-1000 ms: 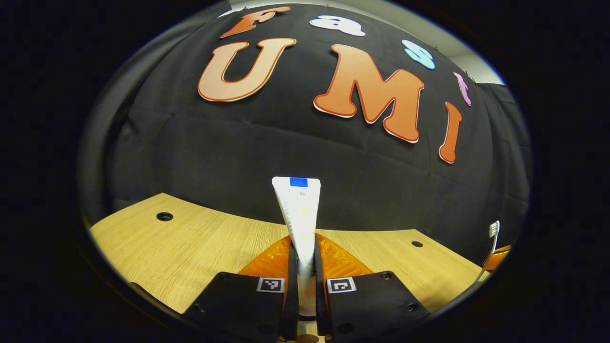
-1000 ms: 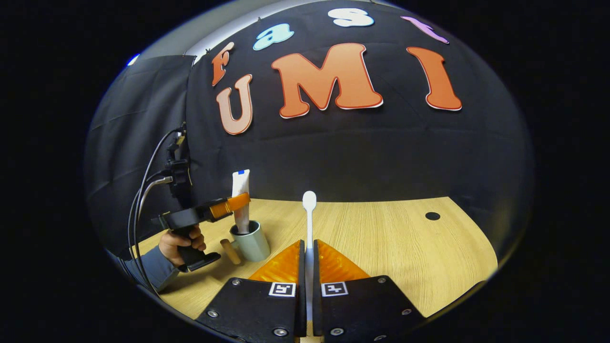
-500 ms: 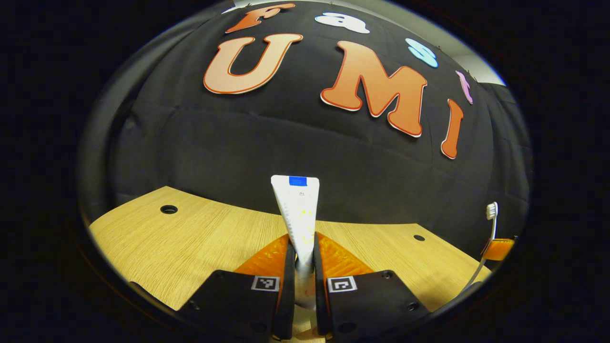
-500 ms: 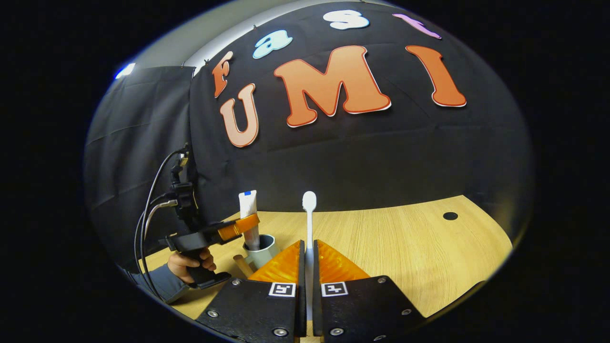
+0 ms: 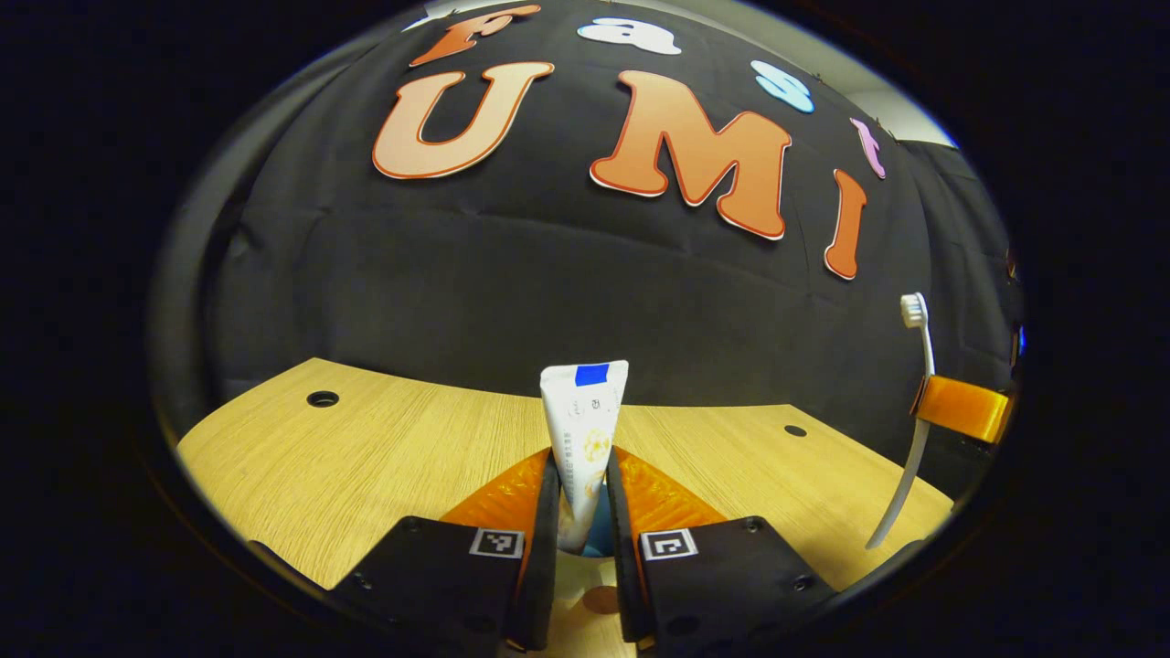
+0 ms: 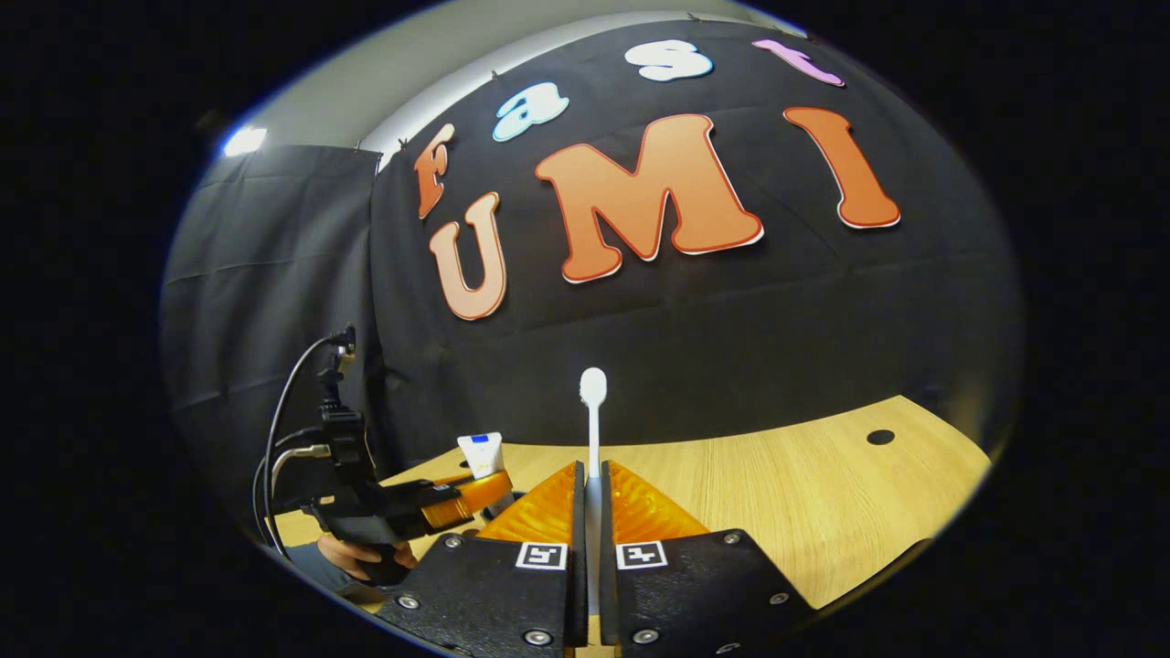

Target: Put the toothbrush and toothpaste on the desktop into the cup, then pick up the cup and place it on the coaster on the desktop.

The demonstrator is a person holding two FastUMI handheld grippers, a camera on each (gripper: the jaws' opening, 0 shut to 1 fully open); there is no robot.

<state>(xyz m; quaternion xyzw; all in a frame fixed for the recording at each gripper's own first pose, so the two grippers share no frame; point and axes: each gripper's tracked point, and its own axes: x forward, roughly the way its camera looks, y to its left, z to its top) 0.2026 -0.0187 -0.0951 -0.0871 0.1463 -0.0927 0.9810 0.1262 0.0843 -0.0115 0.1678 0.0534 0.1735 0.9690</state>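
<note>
One toothpaste tube point(image 5: 583, 429) stands upright between the left gripper's point(image 5: 579, 548) fingers point(image 5: 535, 548). They look spread a little, and I cannot tell if both press on the tube. Something blue point(image 5: 599, 539) peeks out just under the tube's low end, over the wooden surface point(image 5: 366, 466). Off to the tube's right, the toothbrush point(image 5: 909, 429) stands nearly upright, bristles on top. In the right gripper view, the right gripper point(image 6: 591, 548) pinches the toothbrush point(image 6: 592, 429) tight between both fingers point(image 6: 571, 548). A hand point(image 6: 352, 553) holds the left gripper point(image 6: 457, 493) beside the tube point(image 6: 482, 452).
</note>
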